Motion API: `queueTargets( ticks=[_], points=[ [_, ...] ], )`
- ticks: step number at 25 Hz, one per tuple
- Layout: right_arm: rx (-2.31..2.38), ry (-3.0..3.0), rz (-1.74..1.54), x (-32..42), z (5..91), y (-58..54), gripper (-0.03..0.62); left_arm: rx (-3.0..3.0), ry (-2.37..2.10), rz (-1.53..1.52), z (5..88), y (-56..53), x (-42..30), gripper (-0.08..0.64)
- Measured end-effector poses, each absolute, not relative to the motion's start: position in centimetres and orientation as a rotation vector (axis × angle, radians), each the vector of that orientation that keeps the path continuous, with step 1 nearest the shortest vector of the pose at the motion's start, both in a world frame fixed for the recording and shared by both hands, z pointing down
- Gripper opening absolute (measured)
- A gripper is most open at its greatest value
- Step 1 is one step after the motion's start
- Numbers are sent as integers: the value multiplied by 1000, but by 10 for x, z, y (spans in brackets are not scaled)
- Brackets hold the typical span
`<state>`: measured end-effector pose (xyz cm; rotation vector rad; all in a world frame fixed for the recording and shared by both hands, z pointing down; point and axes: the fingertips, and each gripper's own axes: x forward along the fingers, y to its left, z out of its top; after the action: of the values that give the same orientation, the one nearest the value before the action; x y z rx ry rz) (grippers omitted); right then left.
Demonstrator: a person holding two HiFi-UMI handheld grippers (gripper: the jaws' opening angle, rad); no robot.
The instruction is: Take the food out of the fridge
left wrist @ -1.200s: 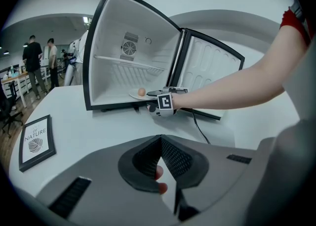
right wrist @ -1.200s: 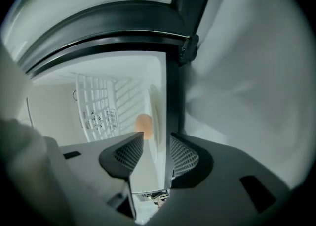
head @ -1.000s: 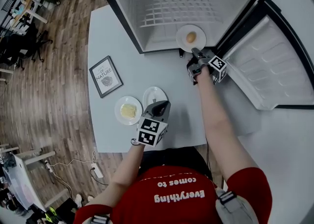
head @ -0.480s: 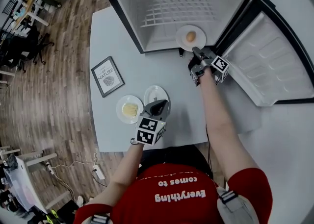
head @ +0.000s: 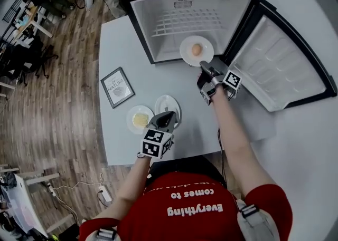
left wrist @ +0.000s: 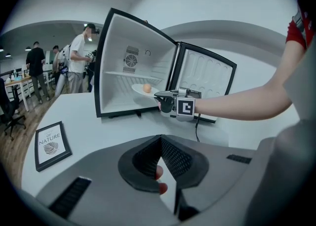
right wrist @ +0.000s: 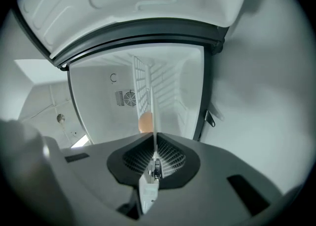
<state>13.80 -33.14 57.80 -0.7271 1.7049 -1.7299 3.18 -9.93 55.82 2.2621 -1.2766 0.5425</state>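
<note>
A brown egg-shaped food (head: 196, 49) lies on a white plate (head: 186, 56) at the mouth of the open fridge (head: 158, 8). My right gripper (head: 203, 65) is shut on that plate's near rim and holds it level, off the fridge floor; its jaws have just closed tighter on the rim. The right gripper view shows the plate (right wrist: 153, 116) edge-on between the pads, the food (right wrist: 144, 122) behind it. From the left gripper view the plate (left wrist: 138, 90) hangs before the fridge. My left gripper (head: 169, 114) is shut, empty, above a white plate (head: 165, 101) that holds something red.
The fridge door (head: 277, 66) stands wide open at the right. A plate with yellow food (head: 139, 119) and a framed picture (head: 117, 87) lie on the white table (head: 185, 129). Several people (left wrist: 76, 62) stand far off at the left.
My right gripper has risen with the plate and the food, drawing it out of the fridge mouth. My left gripper has lifted a little above the plate on the table.
</note>
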Motion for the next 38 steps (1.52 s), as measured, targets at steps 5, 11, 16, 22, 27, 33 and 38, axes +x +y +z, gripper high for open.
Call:
queueTargets(
  ticks=[5, 11, 16, 22, 27, 33, 38],
  points=[
    [-664, 1730, -1721, 125, 548, -291, 25, 2266, -1298, 491, 536, -90, 20, 6],
    [-578, 1761, -1711, 102, 514, -226, 25, 2274, -1338, 422, 512, -87, -3, 6],
    [-576, 1892, -1678, 82, 500, -164, 26, 2319, -1353, 390, 494, -81, -15, 6],
    [-605, 2027, -1639, 70, 493, -106, 26, 2327, -1341, 341, 489, -64, -20, 6],
    [-601, 2016, -1639, 68, 484, -76, 26, 2316, -1315, 348, 494, -47, -28, 6],
    [-555, 2066, -1607, 60, 467, -52, 25, 2288, -1317, 350, 500, -37, -43, 6],
    [-541, 2122, -1575, 56, 461, -47, 25, 2288, -1313, 340, 503, -40, -44, 6]
  ],
)
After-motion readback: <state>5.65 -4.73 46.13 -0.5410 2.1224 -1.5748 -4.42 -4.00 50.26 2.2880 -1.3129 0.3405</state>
